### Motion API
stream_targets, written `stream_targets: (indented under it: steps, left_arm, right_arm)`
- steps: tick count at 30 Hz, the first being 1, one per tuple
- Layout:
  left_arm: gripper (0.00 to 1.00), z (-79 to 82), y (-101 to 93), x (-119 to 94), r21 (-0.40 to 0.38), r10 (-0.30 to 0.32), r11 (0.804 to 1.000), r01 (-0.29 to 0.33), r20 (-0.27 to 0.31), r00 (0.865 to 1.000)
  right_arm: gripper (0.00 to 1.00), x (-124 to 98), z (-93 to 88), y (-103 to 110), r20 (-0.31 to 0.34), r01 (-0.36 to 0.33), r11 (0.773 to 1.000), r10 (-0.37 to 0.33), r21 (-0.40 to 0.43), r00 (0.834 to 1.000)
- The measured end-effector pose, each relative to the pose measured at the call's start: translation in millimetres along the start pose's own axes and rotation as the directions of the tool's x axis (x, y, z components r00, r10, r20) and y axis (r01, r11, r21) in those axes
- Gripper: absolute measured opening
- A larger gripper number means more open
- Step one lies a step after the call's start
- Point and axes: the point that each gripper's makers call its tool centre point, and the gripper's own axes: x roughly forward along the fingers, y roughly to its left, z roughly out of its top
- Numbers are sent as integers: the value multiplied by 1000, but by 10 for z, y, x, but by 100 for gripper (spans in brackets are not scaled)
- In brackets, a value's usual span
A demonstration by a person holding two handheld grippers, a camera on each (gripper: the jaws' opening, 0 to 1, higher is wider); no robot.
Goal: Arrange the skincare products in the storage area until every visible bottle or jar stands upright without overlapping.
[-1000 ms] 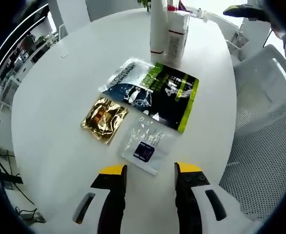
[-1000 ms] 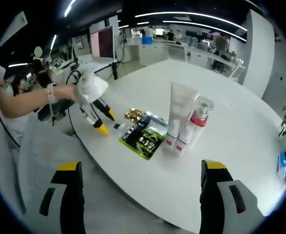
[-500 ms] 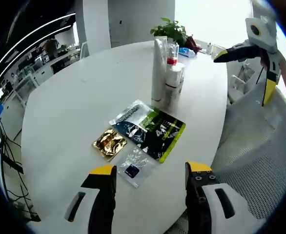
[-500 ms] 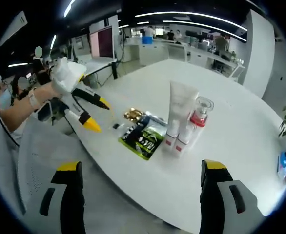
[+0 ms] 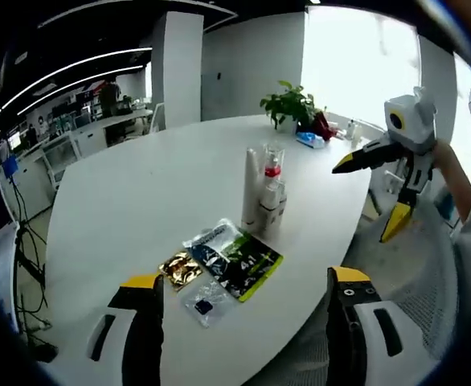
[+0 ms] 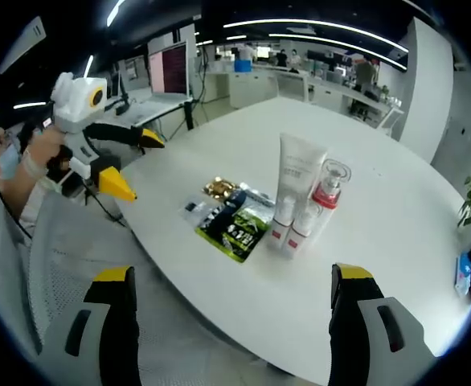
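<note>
A tall white tube (image 6: 296, 183), a clear pump bottle with a red collar (image 6: 325, 193) and small white bottles (image 6: 290, 229) stand upright in a tight cluster (image 5: 264, 195) on the white round table (image 6: 396, 241). Beside them lie a black-and-green pouch (image 5: 241, 259) (image 6: 235, 226), a gold sachet (image 5: 180, 269) (image 6: 218, 189) and a clear sachet (image 5: 206, 301). My left gripper (image 5: 246, 281) (image 6: 139, 165) hovers open and empty, back from the table edge. My right gripper (image 6: 231, 273) (image 5: 368, 201) is also open and empty, off the opposite side.
A grey mesh chair (image 6: 67, 265) stands under the left gripper at the table edge. A potted plant (image 5: 290, 103) and small items sit at the table's far end. Office desks and monitors (image 6: 171, 72) fill the background.
The left gripper has pulled back and up from the sachets, past the table edge, so its view takes in the whole table. The right gripper has stayed still.
</note>
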Motion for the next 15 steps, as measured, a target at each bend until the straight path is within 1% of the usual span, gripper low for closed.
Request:
stream_targets:
  steps: [2,4,8,11,15]
  left_arm:
    - [90,61,-12,-48,-16,15,1000,-15,32,999]
    - [94,84,-38,-81,-18,20,1000,-20,44,999]
    - [91,85,-79,-142,-5,25,1000,-25,51,998]
    - [95,117,-53,-184,-28,40,999,-38,81,996]
    - [98,75,-55,-210,-28,46,999,-44,72,996]
  right_arm:
    - [100,-5,-3,-5,0,6,1000,-6,3,1000]
    - [100,-6,-4,-25,1,15,1000,-15,7,1000]
    - [100,-10,-18,4,-1,17,1000,-17,3,1000]
    - [100,-13,-18,19,1,20,1000,-20,-1,1000]
    - [100,-27,-13,28,6,34,999,-34,2,999]
